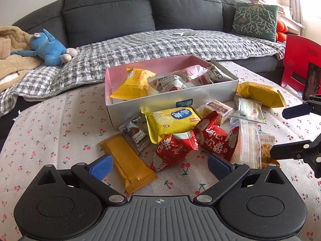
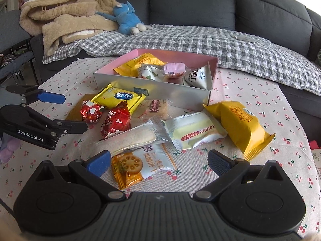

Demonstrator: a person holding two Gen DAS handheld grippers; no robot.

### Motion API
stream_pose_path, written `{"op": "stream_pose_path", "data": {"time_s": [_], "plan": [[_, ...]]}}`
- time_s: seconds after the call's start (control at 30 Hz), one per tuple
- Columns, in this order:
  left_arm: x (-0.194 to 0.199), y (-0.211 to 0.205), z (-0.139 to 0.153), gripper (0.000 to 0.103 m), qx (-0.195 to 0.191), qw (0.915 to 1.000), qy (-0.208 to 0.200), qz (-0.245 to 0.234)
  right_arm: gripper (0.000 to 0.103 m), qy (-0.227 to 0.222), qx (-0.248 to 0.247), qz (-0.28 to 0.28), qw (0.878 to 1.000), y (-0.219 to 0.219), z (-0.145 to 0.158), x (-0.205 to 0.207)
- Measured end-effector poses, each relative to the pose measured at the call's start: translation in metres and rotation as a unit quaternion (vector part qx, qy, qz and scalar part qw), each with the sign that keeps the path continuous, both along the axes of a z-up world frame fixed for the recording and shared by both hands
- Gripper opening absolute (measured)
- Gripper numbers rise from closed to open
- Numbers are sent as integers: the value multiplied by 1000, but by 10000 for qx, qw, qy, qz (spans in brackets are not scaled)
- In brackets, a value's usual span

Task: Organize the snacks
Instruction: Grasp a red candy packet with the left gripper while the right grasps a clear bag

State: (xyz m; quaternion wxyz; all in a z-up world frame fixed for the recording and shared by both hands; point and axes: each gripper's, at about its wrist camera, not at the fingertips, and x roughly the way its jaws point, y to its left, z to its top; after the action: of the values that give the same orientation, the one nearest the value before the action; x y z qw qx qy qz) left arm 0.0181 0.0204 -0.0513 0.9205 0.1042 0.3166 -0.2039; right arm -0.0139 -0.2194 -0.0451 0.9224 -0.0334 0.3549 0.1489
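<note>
Your box (image 1: 174, 100) on the bench (image 1: 60, 120) is partly filled; loose snacks lie just before it. Both the left hand-held gripper (image 1: 160, 165) and right hand-held gripper (image 2: 159, 161) gape, holding nothing. Next, I judge, grasp the red packet (image 1: 172, 150).

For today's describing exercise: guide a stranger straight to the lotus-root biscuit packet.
Start at the pink-lined box on the cherry-print tablecloth. Come toward the right gripper; the biscuit packet lies between its fingers. Only it shows round, holed biscuits on an orange corner.
</note>
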Motion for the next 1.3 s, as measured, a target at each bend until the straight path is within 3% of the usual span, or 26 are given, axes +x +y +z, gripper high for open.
{"op": "stream_pose_path", "data": {"time_s": [0.37,0.57,0.67,0.83,1.13,1.3], "plan": [[12,-4,1,97,-552,9978,17,-361,101,123,259,611,9977,32,-1,10],[24,-13,-8,74,-654,9966,224,-447,95,150,163,481,9986,41,-6,19],[27,-13,-9,65,-787,9957,287,-399,86,159,43,387,9991,42,-9,21],[30,-11,-8,40,-700,9968,303,-249,52,217,-34,346,9992,32,-8,21],[28,-11,-6,33,-687,9967,382,-198,24,532,109,334,9980,19,0,19],[27,-9,-4,32,-720,9962,461,-166,21,604,138,275,9977,18,2,19]]}}
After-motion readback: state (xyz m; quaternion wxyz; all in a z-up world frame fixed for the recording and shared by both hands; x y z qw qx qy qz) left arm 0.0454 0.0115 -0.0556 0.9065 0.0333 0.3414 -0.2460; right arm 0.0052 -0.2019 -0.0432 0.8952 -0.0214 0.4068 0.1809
